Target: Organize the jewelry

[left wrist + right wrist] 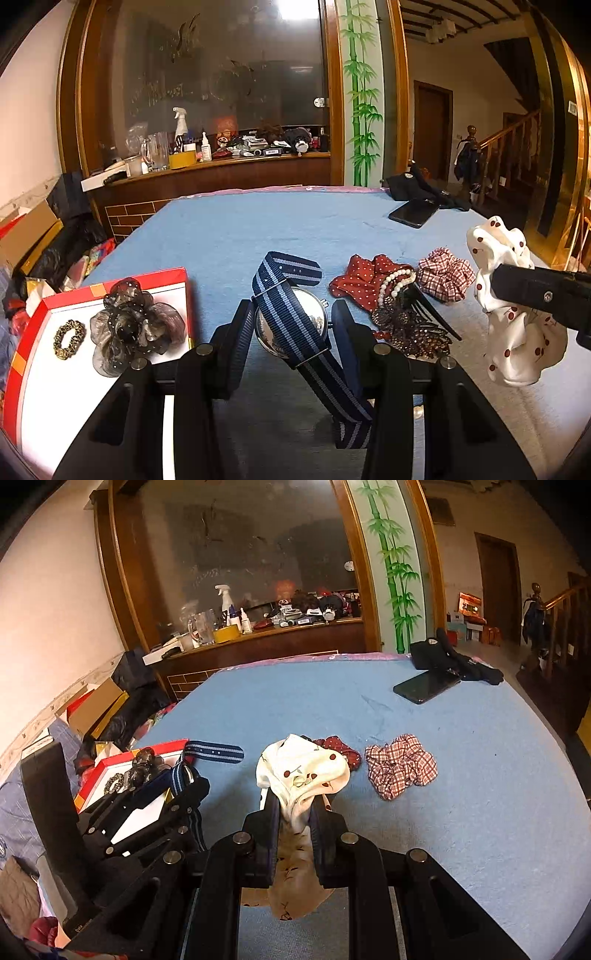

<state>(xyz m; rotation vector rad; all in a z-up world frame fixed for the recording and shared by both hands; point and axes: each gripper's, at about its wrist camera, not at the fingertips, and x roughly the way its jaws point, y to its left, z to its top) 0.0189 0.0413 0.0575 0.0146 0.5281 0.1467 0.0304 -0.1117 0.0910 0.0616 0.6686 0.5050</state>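
My left gripper (291, 325) is shut on a watch (291, 325) with a navy and light-blue striped strap, held above the blue table. My right gripper (295, 808) is shut on a white scrunchie with red cherries (303, 771), which also shows at the right of the left wrist view (509, 325). A red box with a white inside (40, 321) at the left holds a dark sheer flower hair piece (133, 325) and a small gold scrunchie (69, 338). A red dotted scrunchie (364, 282), pearl bracelet (395, 280), beaded hair comb (413, 328) and red checked scrunchie (445, 273) lie on the table.
A black phone (413, 213) and black cloth (417, 186) lie at the far right of the table (258, 221). Boxes and bags (40, 236) crowd the floor at the left. A cluttered wooden counter (221, 162) stands behind.
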